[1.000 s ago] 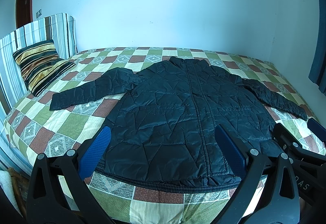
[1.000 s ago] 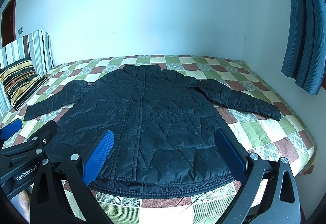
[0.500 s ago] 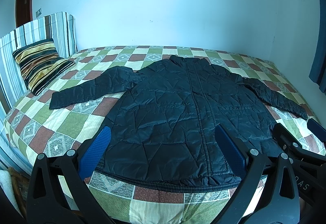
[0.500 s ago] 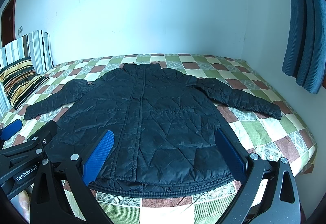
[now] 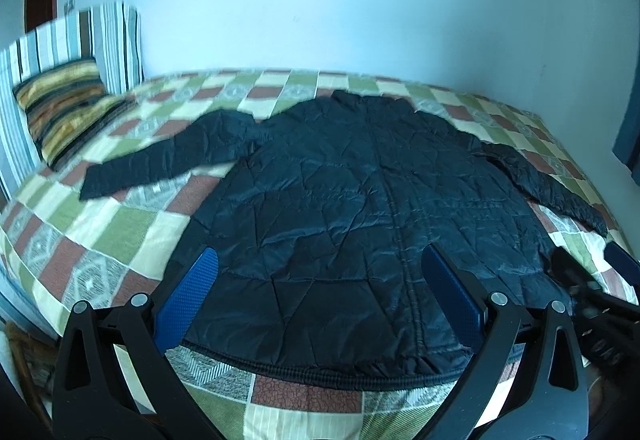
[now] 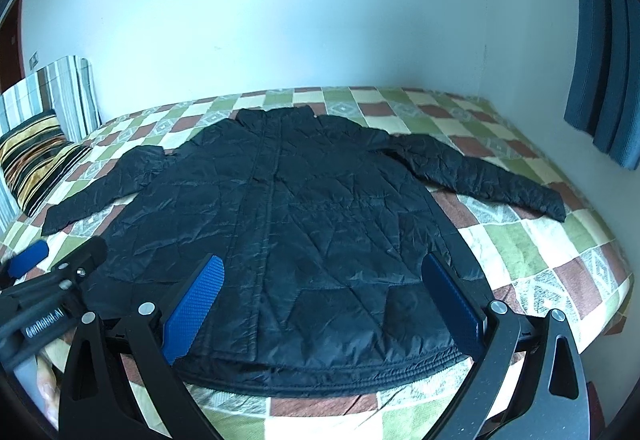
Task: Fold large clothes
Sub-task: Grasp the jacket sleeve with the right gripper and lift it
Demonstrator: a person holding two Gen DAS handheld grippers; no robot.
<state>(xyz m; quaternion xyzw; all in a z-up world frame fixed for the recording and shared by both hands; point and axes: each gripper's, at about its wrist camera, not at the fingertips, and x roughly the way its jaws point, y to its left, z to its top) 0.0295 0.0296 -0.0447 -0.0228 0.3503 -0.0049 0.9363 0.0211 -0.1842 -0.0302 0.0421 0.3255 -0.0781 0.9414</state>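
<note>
The bed point(image 5: 120, 228), covered in a checked quilt, carries the whole job: a large black quilted jacket point(image 5: 360, 207) lies flat on it, front up, hem at the near edge, collar far, both sleeves spread wide. The main risk, as I judge it, is the slick padded shell: a pinch that catches only the top layer would drag the front panel askew and leave the back behind. The near hem sits close to the bed's edge, so a careless pull could slide the jacket off it. The left sleeve point(image 5: 160, 159) ends near the striped pillow point(image 5: 60, 111); the right sleeve point(image 6: 488, 175) reaches toward the right edge.

The left gripper point(image 5: 320, 296) hovers above the near hem, jaws spread wide, grasping nothing. The right gripper point(image 6: 324, 300) hangs beside it, level, likewise released and empty.
</note>
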